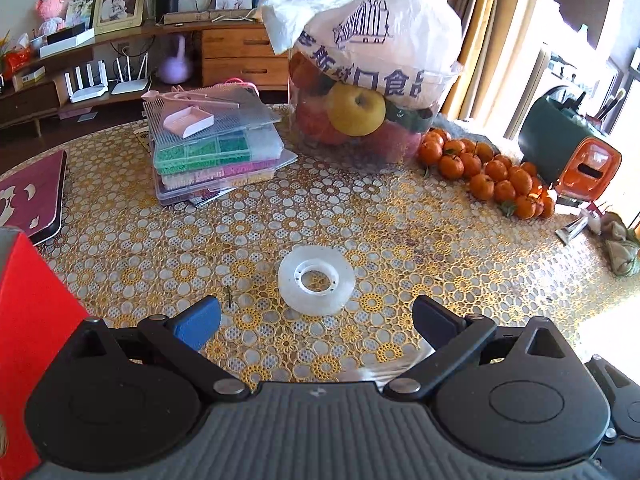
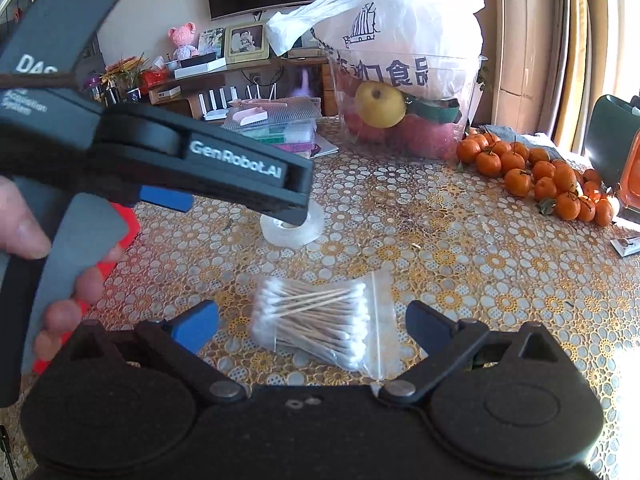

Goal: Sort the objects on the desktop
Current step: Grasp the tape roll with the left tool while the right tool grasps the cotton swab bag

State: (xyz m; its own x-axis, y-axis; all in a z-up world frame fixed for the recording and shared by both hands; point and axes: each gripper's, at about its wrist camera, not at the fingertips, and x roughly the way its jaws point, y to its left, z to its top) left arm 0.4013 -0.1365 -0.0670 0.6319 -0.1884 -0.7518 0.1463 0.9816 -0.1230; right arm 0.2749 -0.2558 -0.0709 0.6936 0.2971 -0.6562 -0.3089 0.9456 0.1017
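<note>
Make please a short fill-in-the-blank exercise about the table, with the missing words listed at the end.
1. The left tongs are open above a roll of clear ____.
2. The right tongs are open around a bag of cotton ____.
3. Beside the fruit container lies a pile of small ____ fruits.
4. The yellow apple sits ____ the container.

Missing words: tape; swabs; orange; inside

clear tub of fruit (image 1: 352, 128) under a white plastic bag (image 1: 360, 12), far side of the counter (image 1: 420, 240); heap of mandarins (image 1: 488, 172) just beside it; stack of bead boxes (image 1: 216, 152) with a pink scoop (image 1: 188, 120) on top; dark red notebook (image 1: 32, 196) at the edge; framed photos (image 1: 120, 6) and white routers (image 1: 104, 78) on the wooden shelf behind.
</note>
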